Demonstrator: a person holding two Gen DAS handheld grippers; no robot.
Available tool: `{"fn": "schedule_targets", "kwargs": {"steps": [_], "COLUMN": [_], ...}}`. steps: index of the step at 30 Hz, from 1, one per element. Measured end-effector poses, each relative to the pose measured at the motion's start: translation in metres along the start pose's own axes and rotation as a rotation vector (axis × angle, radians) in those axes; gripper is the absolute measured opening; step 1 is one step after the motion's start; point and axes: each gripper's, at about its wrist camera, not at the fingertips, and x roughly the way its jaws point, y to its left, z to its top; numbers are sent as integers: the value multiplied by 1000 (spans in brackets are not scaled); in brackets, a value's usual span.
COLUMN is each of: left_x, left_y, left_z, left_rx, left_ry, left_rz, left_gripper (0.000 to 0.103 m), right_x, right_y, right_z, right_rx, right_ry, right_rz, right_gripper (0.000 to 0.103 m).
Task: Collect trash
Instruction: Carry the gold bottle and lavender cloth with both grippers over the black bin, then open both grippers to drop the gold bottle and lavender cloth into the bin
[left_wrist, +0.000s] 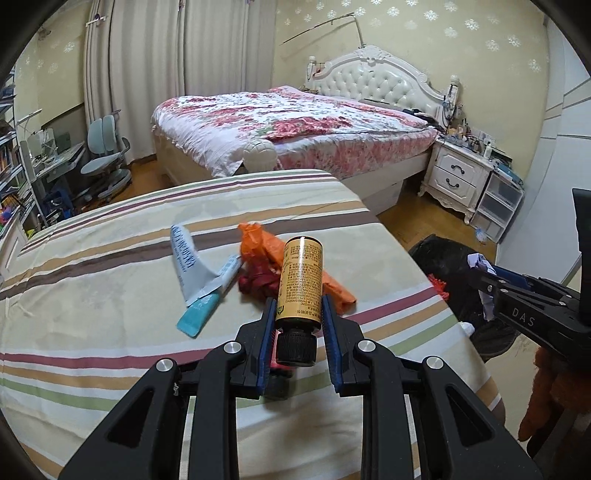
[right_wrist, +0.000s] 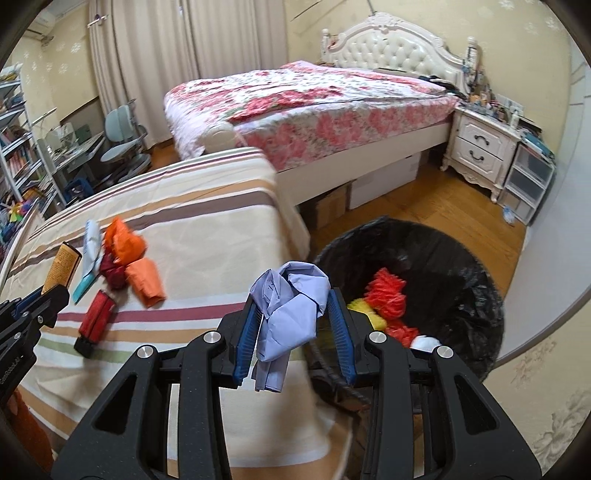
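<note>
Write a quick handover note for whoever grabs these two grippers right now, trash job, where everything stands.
Left gripper: shut on the yellow bottle, above the striped table.
Right gripper: shut on crumpled blue paper, at the table edge beside the bin, not yet over it.
Done: red, yellow and white scraps are in the bin.
Left: drop the paper and bottle in, then collect the orange bag, dark red wad, blue-white wrapper and red box from the table.

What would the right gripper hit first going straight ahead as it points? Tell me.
Probably the black-lined trash bin: the right gripper, shut on crumpled lavender paper, points at its near rim, though depth is uncertain.
</note>
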Motion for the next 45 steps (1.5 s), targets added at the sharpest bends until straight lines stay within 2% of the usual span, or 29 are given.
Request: {"fn": "schedule_targets", "kwargs": {"steps": [9, 20, 34, 45], "left_x": [25, 60, 99, 111], "left_y": [-58, -118, -147, -160], "left_z": [21, 34, 36, 41], "left_rx": [75, 140, 189, 218], "left_ry": [-18, -5, 40, 43], "left_rz": [-82, -121, -111, -101], "left_gripper": [26, 25, 26, 26], "right_x": [2, 17, 31, 41], "right_y": [-52, -90, -118, -129], "right_z": [11, 14, 10, 12], "right_rx": [62, 112, 160, 182], "right_ry": [-21, -10, 9, 18], "right_rz": [-81, -110, -125, -136], "right_gripper": [36, 36, 36, 36]}}
